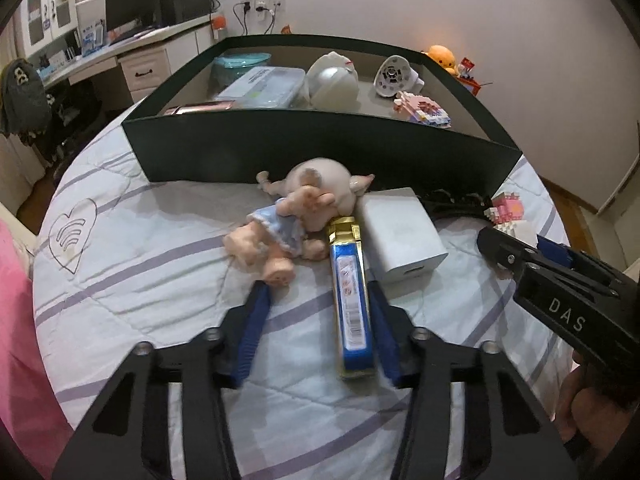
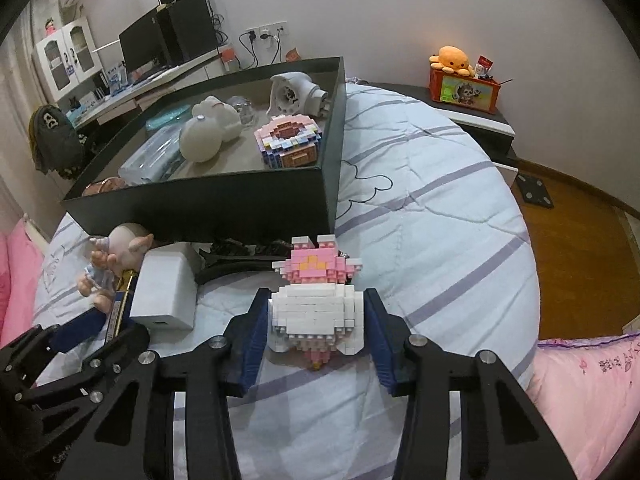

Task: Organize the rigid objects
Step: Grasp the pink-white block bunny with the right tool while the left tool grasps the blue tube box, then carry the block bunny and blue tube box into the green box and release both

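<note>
A blue and gold tube [image 1: 351, 300] lies on the bed between the fingers of my open left gripper [image 1: 318, 292], close to the right finger. A pig doll in a blue dress [image 1: 296, 216] and a white box [image 1: 400, 234] lie beside it. My right gripper [image 2: 316, 300] stands around a pink and white brick figure [image 2: 318, 304], its jaws close to the sides; contact is not certain. The right gripper also shows in the left wrist view [image 1: 520, 252]. A dark open box [image 2: 208, 200] behind holds several objects.
In the box [image 1: 320, 148] lie a brick model [image 2: 288, 140], a white round toy [image 2: 204, 136], a white lamp-like part [image 2: 292, 94] and a clear case [image 1: 264, 86]. A black hairband [image 2: 240, 258] lies by the box wall. A nightstand [image 2: 476, 120] stands right.
</note>
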Tool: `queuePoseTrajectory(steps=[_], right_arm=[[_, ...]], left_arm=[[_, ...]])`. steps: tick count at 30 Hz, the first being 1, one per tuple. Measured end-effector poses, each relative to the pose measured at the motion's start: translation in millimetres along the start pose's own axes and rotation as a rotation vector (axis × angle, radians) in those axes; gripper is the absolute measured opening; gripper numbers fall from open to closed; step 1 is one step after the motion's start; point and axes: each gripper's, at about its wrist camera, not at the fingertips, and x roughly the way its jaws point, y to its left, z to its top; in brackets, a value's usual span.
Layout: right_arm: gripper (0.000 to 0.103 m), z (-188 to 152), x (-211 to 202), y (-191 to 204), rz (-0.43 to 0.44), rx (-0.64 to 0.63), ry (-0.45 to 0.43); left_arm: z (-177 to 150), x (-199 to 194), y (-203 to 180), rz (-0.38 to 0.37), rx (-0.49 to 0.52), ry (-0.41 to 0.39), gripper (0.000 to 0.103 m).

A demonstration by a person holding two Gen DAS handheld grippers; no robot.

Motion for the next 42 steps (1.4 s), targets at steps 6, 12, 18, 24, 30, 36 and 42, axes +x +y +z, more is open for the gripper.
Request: queuePoseTrajectory(steps=[6, 12, 18, 24, 30, 36, 42], right_arm=[[0.046, -3.8, -7.4, -3.1, 0.022, 0.032, -0.007], [0.046, -9.2, -18.1, 0.7, 0.019, 0.044, -0.01], [0.046, -14.4, -20.5, -0.1, 0.005, 0.06, 0.002], [0.046, -11.4, -18.6, 1.9, -0.003, 0.057, 0.006], [0.046, -9.6, -21.5, 3.3, 0.001, 0.058, -0.001], [0.046, -8.8, -31.7, 5.5, 0.012, 0.063, -0.012], [0.046, -4.4, -47.7, 10.8, 0.028, 0.061, -0.04]], left_arm=[[0.4, -3.2, 9.4, -0.055, 0.008, 0.009, 0.027], [-4.6, -10.3, 7.9, -0.105, 0.032, 0.009, 0.017], [3.1, -0.6, 4.6, -0.102, 0.065, 0.016, 0.019], [11.4, 7.6, 4.1, -0.131, 0.056, 0.012, 0.016], [2.4, -5.8, 9.3, -0.171, 0.059, 0.008, 0.015], [0.8, -27.5, 23.3, -0.177, 0.046, -0.019, 0.015], [12.0, -48.4, 37.7, -0.177, 0.024, -0.063, 0.015]])
